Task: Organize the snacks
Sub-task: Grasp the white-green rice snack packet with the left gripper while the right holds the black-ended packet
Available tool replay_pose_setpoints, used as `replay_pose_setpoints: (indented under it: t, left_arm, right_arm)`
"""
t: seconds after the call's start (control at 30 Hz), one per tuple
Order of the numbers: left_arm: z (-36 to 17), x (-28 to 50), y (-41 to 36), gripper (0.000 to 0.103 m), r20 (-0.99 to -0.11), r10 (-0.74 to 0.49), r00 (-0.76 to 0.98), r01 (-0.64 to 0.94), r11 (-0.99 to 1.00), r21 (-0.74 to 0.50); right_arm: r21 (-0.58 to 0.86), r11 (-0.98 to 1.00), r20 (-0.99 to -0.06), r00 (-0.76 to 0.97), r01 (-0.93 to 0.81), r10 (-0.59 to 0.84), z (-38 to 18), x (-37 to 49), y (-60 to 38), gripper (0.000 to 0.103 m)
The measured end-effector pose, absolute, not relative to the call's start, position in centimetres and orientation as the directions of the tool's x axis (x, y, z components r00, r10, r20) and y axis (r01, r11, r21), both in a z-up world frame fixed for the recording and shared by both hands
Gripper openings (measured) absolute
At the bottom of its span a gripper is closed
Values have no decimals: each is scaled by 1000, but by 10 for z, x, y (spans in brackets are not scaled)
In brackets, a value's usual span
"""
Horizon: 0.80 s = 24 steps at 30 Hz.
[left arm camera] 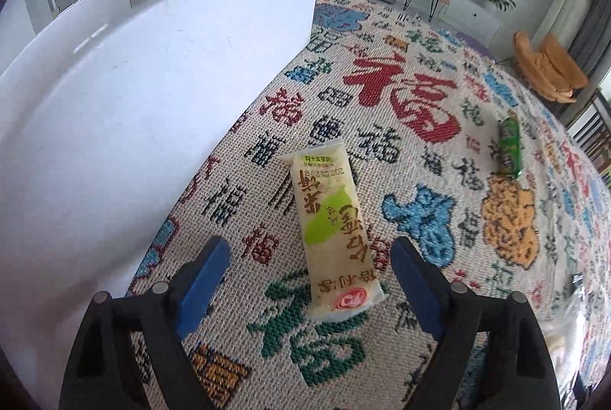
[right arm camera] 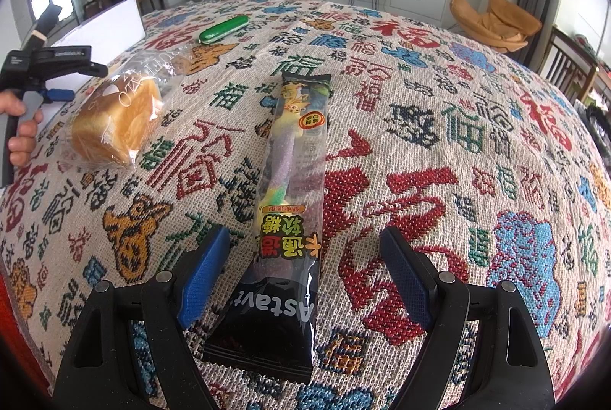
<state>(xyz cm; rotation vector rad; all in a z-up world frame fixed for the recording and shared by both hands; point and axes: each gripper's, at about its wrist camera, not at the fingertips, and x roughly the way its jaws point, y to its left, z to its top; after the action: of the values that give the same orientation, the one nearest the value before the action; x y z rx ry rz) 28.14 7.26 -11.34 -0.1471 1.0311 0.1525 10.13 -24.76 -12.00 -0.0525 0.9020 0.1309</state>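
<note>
On the left in the left wrist view stands a white box [left arm camera: 152,74], its tall plain wall rising from the patterned tablecloth [left arm camera: 420,104]; what lies inside it cannot be seen. Just right of that wall, the left gripper [left arm camera: 309,280] hangs with its blue pads spread wide, and a pale yellow rice-cracker packet [left arm camera: 332,230] lies flat on the cloth between them, its near end level with the pads but touching neither. Further right and well apart, a green snack packet [left arm camera: 509,148] rests on the cloth.

In the right wrist view, the far left shows a hand around the handle of the left gripper [right arm camera: 63,95], beside the white box [right arm camera: 110,24]. Next to it sits a bread roll in clear wrap [right arm camera: 114,123], flat on the tablecloth [right arm camera: 439,142]. Beyond it, toward the far edge, lies the green snack packet [right arm camera: 223,29]. In the middle, a long black gummy-candy packet [right arm camera: 286,204] stretches away from the camera. The right gripper [right arm camera: 305,280] is wide open too, its blue pads either side of the packet's near end with a gap on both sides, gripping nothing
</note>
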Motion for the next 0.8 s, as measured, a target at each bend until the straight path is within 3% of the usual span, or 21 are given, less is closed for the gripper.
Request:
replay_pose_setpoints:
  t: [0.07, 0.1, 0.17, 0.4, 0.43, 0.47, 0.5, 0.57, 0.73, 0.77, 0.8]
  left_arm:
    - [-113, 280, 66, 60, -846, 84, 526, -140, 990, 11]
    - [-111, 276, 63, 29, -844, 57, 533, -106, 994, 1]
    - [-108, 261, 63, 29, -857, 22, 515, -63, 998, -12]
    - [-105, 161, 73, 33, -874, -226, 430, 48, 973, -228]
    - [-106, 150, 72, 37, -870, -240, 430, 51, 969, -243]
    - [-105, 143, 72, 51, -864, -243, 442, 60, 969, -241]
    - [-104, 138, 70, 72, -866, -221, 448, 64, 974, -216]
    - [-104, 130, 67, 82, -869, -140, 475, 44, 990, -135]
    - [-114, 142, 53, 81, -880, -29, 475, 55, 998, -3]
    - [-113, 141, 48, 73, -871, -19, 491, 73, 997, 19]
    - [-112, 141, 42, 54, -863, -36, 504, 102, 995, 17]
  right_arm:
    - [10, 991, -785, 613, -136, 92, -120, 101, -247, 84]
    - [10, 991, -785, 613, -136, 92, -120, 101, -248, 84]
    - [10, 991, -785, 613, -136, 92, -120, 101, -248, 84]
    - [9, 991, -785, 613, -135, 91, -120, 100, -248, 84]
    - [9, 991, -785, 613, -135, 91, -120, 100, -248, 84]
    - [9, 991, -785, 613, -135, 91, -120, 100, -248, 84]
    - [8, 991, -785, 613, -135, 90, -120, 100, -248, 84]
    - [8, 991, -785, 613, -134, 89, -120, 101, -249, 84]
    - [28, 991, -787, 609, -134, 104, -120, 102, -250, 85]
    - [42, 989, -795, 595, -142, 119, -118, 105, -252, 86]
    - [58, 987, -820, 557, -152, 134, -116, 112, -253, 86]
